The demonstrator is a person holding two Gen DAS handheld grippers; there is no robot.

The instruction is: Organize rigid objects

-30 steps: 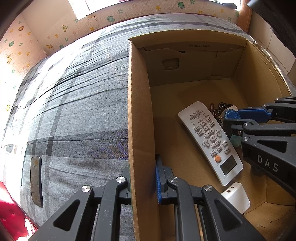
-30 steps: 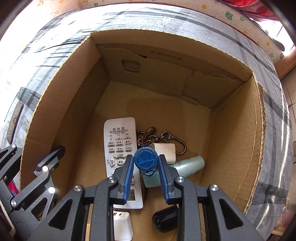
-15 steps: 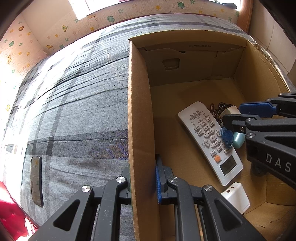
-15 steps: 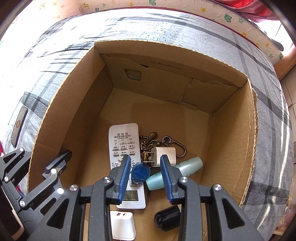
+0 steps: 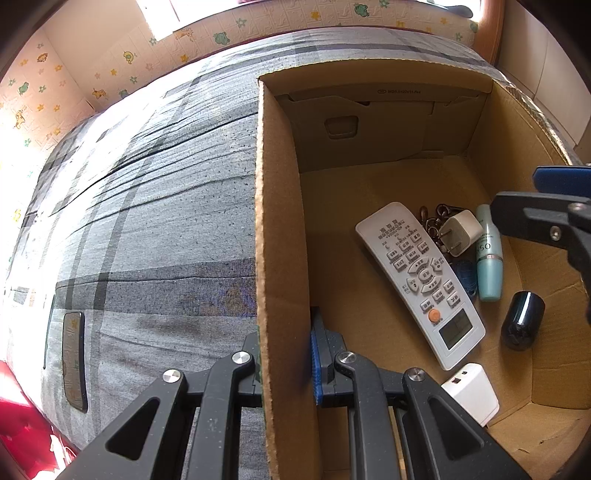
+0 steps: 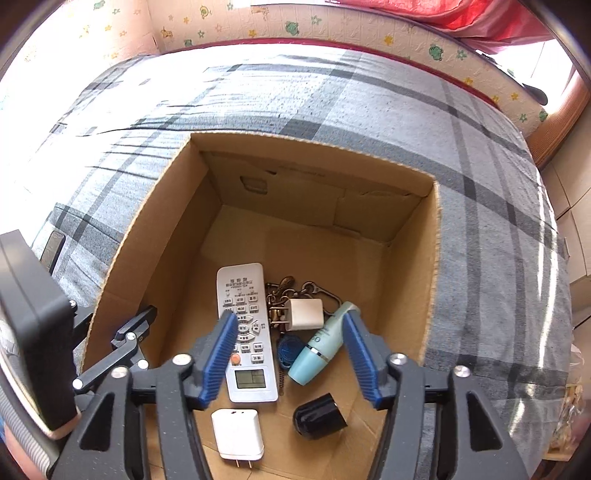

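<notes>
An open cardboard box (image 6: 430,280) (image 5: 282,229) stands on a grey plaid bed. Inside lie a white remote (image 6: 245,328) (image 5: 421,280), a blue round tag (image 6: 286,350) (image 5: 466,275), a keyring bunch (image 6: 291,291), a white plug (image 6: 304,314), a teal bottle (image 6: 323,343) (image 5: 488,254), a black cap (image 6: 319,415) (image 5: 522,319) and a white charger (image 6: 238,434) (image 5: 471,397). My right gripper (image 6: 290,360) is open and empty above the box. My left gripper (image 5: 286,373) is shut on the box's left wall.
A dark phone (image 5: 74,360) (image 6: 51,247) lies on the bed left of the box. A patterned wall panel (image 6: 332,26) borders the bed's far side. Red fabric (image 5: 22,413) shows at the lower left.
My right gripper opened and let go of the blue tag, which now lies in the box between remote and bottle. The right gripper rose and drew back. The left gripper stayed put.
</notes>
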